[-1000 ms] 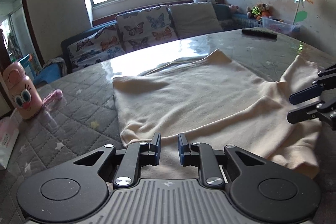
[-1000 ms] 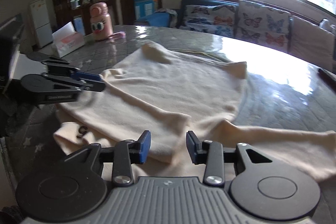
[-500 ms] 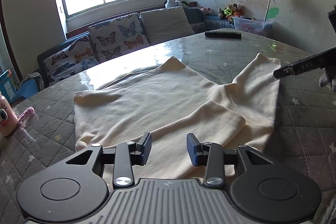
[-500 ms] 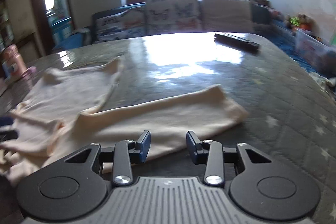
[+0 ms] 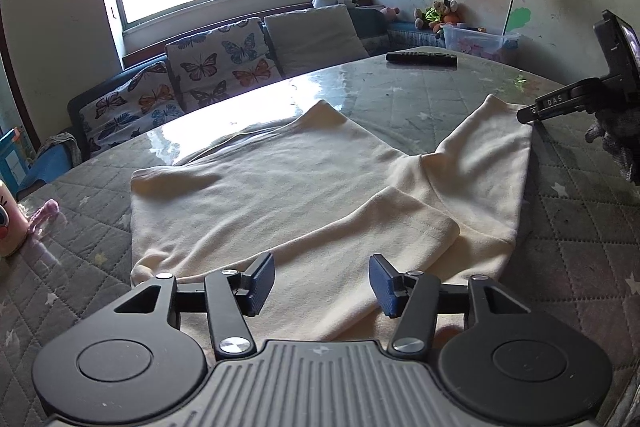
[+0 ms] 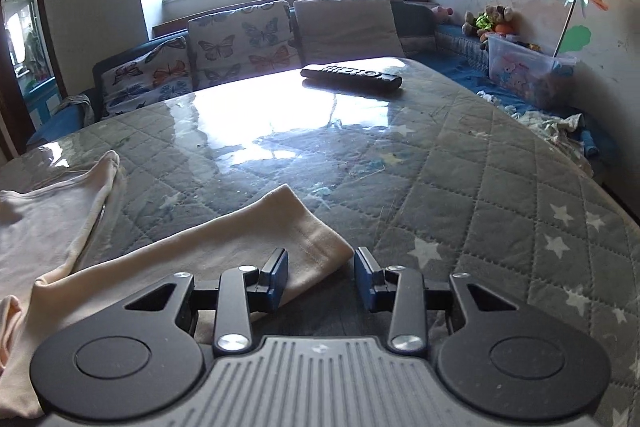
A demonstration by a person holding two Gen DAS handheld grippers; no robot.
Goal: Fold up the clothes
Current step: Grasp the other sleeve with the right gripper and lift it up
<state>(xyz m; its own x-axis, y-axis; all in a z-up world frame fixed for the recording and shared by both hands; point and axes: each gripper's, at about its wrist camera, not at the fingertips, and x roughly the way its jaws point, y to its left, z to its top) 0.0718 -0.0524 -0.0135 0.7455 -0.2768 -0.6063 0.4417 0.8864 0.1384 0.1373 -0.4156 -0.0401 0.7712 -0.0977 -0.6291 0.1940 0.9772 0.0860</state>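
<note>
A: Now, where's the cream top [image 5: 280,187]?

B: Flat on quilted worktop [image 6: 500,187], body w/ one sleeve [image 5: 360,227] folded across, just ahead of left tongs [image 5: 322,281]. Other sleeve [image 6: 248,247] stretched out toward right side.

A: Tongs?

B: Both sets apart, gripping nothing. Right tongs [image 6: 321,277] nearer: cuff end sits between them, slightly left of centre.

A: Axis?

B: Long axis runs from cuff back toward body on the left, cuff pointing right and slightly away. Prob. next: clamp cuff, carry leftward over body.

A: Clutter?

B: Remote [image 6: 352,75] far side, well apart.
</note>
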